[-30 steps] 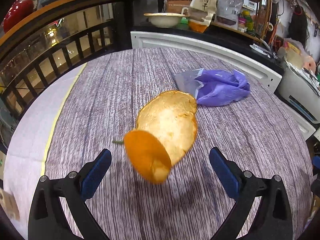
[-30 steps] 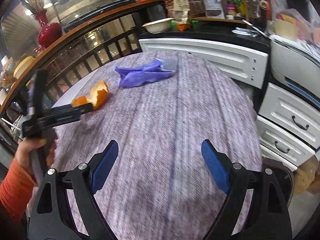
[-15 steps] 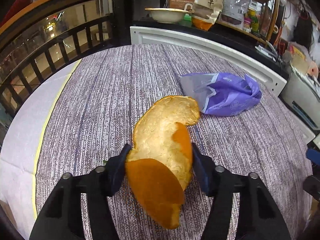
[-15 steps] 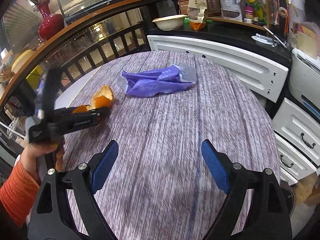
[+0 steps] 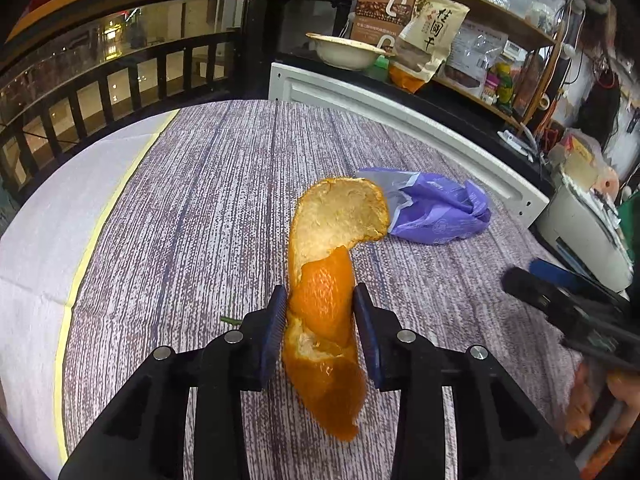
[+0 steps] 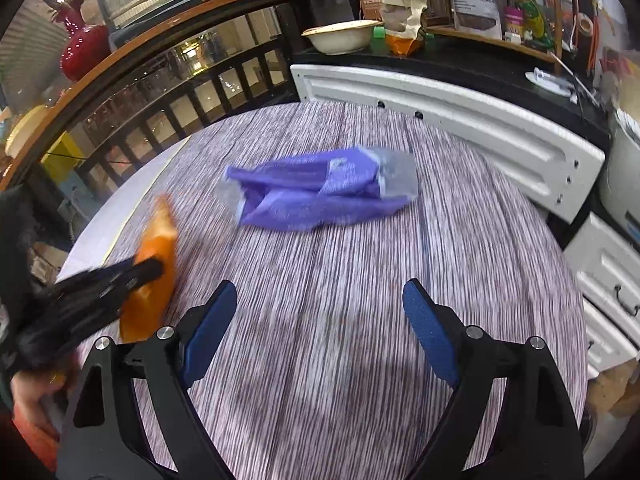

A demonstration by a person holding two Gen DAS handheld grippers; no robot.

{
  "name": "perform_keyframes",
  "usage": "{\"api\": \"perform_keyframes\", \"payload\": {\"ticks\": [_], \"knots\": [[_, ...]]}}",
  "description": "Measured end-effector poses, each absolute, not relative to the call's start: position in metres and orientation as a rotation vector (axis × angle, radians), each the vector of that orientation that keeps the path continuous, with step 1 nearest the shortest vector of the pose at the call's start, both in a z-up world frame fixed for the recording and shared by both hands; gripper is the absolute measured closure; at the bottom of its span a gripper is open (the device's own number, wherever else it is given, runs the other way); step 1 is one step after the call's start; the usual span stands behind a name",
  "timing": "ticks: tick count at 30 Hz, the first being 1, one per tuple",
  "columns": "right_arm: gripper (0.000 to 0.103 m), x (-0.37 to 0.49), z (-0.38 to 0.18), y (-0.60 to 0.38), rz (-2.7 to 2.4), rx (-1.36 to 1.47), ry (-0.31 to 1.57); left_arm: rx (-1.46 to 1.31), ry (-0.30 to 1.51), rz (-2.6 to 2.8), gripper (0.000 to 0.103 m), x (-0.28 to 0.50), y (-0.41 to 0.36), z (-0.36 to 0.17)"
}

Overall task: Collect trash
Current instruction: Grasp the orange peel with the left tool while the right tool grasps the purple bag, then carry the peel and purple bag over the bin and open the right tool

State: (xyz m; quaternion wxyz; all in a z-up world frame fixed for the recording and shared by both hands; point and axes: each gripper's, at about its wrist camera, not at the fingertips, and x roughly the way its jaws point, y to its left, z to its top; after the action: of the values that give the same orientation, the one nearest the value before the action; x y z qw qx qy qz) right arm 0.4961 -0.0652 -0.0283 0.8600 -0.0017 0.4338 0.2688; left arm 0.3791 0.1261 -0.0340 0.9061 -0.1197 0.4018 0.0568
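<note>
Left gripper [image 5: 320, 312] closing on a long orange peel [image 5: 332, 264], both pads pressed against its middle. Long axis running near to far, pale pith side at the far end, orange rind hanging toward the camera, above the striped purple tablecloth [image 5: 200, 208]. Farther right, a crumpled purple plastic bag [image 5: 436, 212] lying flat on the cloth, contents not visible. Right gripper [image 6: 316, 312] spread wide, nothing between its pads, near the bag [image 6: 320, 196].
</note>
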Motion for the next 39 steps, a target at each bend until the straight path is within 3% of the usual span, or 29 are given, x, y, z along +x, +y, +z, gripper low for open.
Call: {"api": "perform_keyframes", "payload": {"ticks": [11, 13, 16, 17, 21, 39], "knots": [[0.019, 0.536, -0.027, -0.001, 0.568, -0.25, 0.835, -0.266, 0.759, 0.082, 0.069, 0.356, 0.121, -0.017], [0.024, 0.537, -0.03, 0.01, 0.564, -0.311, 0.817, -0.281, 0.759, 0.073, 0.069, 0.355, 0.122, -0.017], [0.056, 0.539, -0.036, 0.021, 0.575, -0.375, 0.811, -0.28, 0.761, 0.065, 0.069, 0.355, 0.122, -0.019], [0.076, 0.539, -0.038, 0.023, 0.586, -0.386, 0.812, -0.274, 0.76, 0.066, 0.069, 0.355, 0.122, -0.019], [0.093, 0.533, -0.035, 0.019, 0.588, -0.375, 0.791, -0.281, 0.75, 0.065, 0.069, 0.352, 0.122, -0.018], [0.097, 0.427, 0.025, -0.081, 0.604, -0.222, 0.652, -0.256, 0.675, -0.039, 0.07, 0.302, 0.074, 0.01]]}}
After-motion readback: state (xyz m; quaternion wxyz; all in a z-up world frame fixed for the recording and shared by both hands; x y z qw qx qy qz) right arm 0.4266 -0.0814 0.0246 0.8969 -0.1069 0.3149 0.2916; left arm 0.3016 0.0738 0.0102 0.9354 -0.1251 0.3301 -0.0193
